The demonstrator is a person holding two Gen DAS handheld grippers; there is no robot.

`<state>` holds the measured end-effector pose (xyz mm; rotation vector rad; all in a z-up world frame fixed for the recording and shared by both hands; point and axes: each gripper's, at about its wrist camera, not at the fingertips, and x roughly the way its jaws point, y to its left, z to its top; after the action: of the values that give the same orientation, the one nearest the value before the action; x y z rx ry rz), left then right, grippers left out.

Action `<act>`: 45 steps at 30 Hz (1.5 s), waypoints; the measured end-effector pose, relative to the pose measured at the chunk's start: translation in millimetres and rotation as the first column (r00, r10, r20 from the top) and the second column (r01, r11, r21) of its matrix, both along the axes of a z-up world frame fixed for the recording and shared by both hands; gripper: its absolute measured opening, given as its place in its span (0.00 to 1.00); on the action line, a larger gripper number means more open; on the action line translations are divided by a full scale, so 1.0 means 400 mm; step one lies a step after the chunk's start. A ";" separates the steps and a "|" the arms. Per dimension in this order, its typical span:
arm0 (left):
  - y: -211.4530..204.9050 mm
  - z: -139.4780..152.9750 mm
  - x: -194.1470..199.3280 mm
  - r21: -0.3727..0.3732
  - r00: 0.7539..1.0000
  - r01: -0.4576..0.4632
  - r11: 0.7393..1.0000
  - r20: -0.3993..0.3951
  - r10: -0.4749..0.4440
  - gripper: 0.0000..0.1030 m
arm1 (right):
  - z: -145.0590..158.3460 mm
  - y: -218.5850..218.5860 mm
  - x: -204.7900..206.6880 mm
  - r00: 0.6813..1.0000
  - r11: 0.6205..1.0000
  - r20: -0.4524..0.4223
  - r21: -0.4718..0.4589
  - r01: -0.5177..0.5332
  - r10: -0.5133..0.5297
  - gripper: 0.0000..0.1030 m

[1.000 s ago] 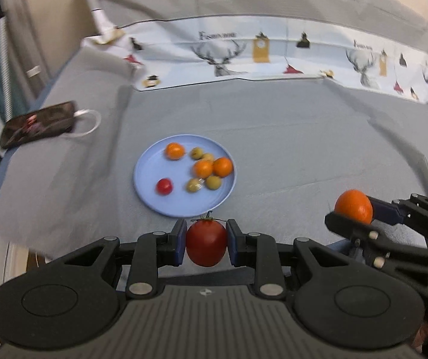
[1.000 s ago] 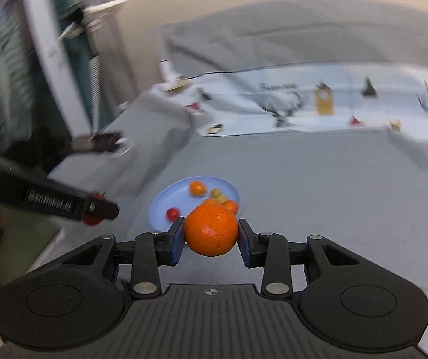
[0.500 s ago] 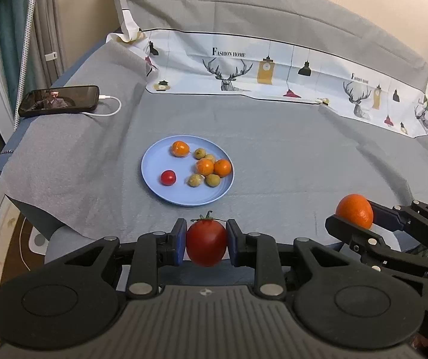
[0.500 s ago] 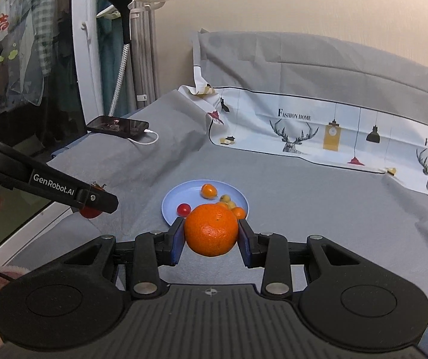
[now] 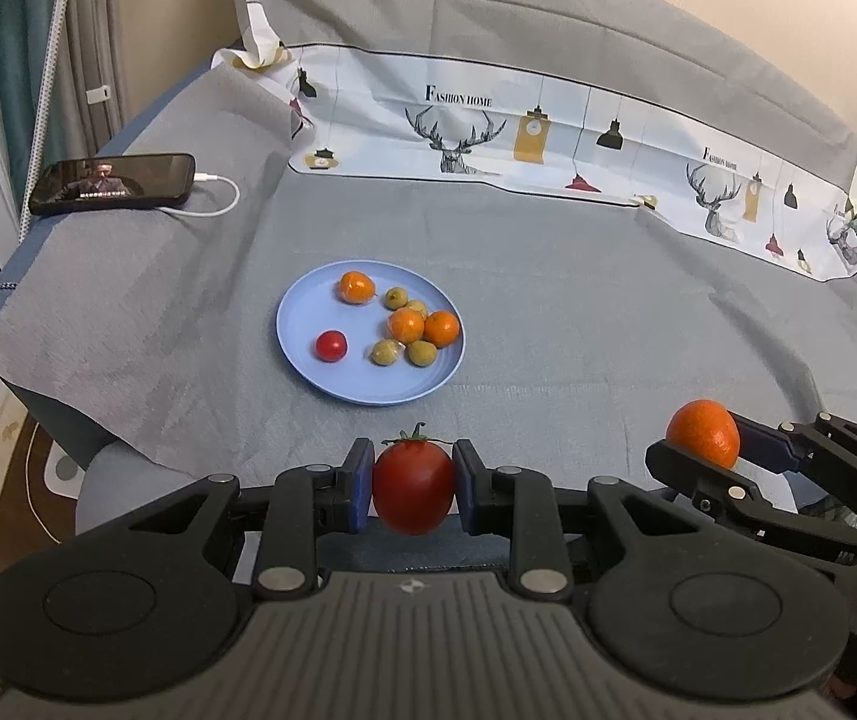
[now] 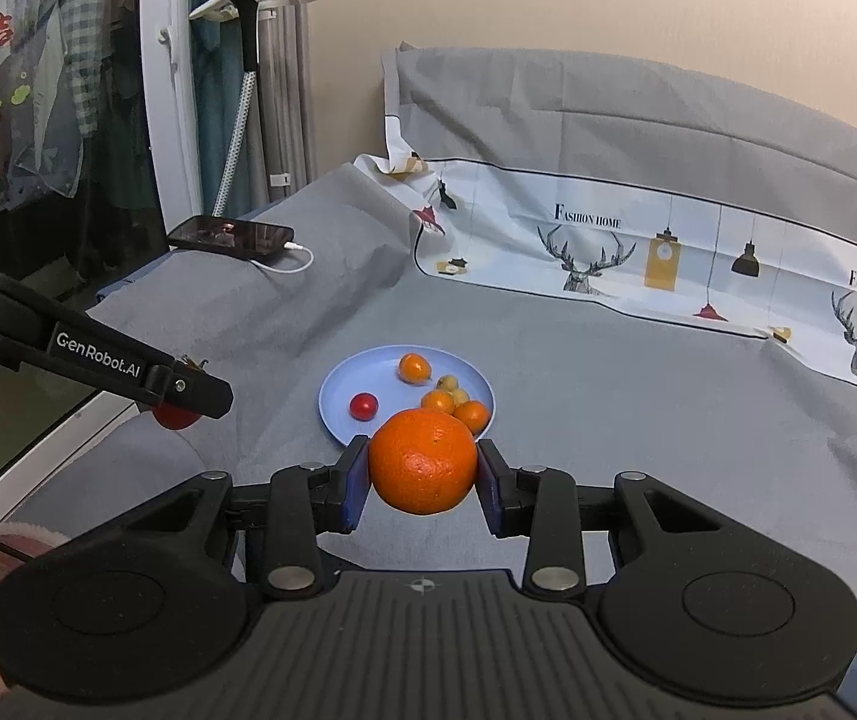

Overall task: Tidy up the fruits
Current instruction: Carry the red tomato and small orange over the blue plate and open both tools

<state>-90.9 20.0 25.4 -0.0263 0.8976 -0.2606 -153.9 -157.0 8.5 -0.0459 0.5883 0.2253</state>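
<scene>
My left gripper [image 5: 414, 487] is shut on a red tomato [image 5: 414, 492] with a green stalk, held above the near edge of the grey cloth. My right gripper [image 6: 422, 480] is shut on a large orange [image 6: 423, 461]; from the left wrist view that orange [image 5: 703, 433] shows at the right. A light blue plate [image 5: 308, 360] lies ahead on the cloth with several small fruits: mandarins [image 5: 441, 327], a cherry tomato [image 5: 331, 345] and greenish-yellow ones [image 5: 422, 353]. In the right wrist view the plate [image 6: 338, 402] sits just beyond the orange, and the left gripper [image 6: 188, 396] reaches in from the left.
A phone [image 5: 113, 183] on a white cable lies at the far left of the cloth. A printed white band [image 5: 548, 138] with deer runs along the back. A garment steamer pole [image 6: 242, 90] and a glass door [image 6: 38, 180] stand at the left. The cloth's front left edge drops off.
Both views have steadied from blur and shifted sideways, so the plate sits more centred ahead. Both grippers keep their fruits held.
</scene>
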 end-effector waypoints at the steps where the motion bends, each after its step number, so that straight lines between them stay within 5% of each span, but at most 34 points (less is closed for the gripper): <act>1: 0.000 -0.003 0.004 -0.002 1.000 0.000 1.000 -0.004 0.000 0.30 | -0.002 0.001 0.002 1.000 1.000 -0.004 0.000 0.001 -0.001 0.37; 22: 0.024 -0.041 0.140 -0.002 0.998 -0.031 1.000 -0.054 0.031 0.30 | -0.039 0.020 0.095 0.998 1.000 -0.065 -0.025 0.013 -0.014 0.37; 33: 0.007 -0.092 0.350 0.055 0.994 -0.054 0.997 -0.091 0.058 0.30 | -0.102 0.025 0.285 0.991 1.000 -0.131 -0.002 -0.004 0.003 0.37; 45: -0.046 -0.234 0.589 0.127 0.986 -0.041 0.991 -0.153 0.060 0.30 | -0.242 0.044 0.528 0.973 0.998 -0.226 0.033 -0.047 0.053 0.37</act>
<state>144.9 1.8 -68.2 0.0458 1.0671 -0.1565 57.1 -139.2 -88.1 -0.0079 0.8120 0.2901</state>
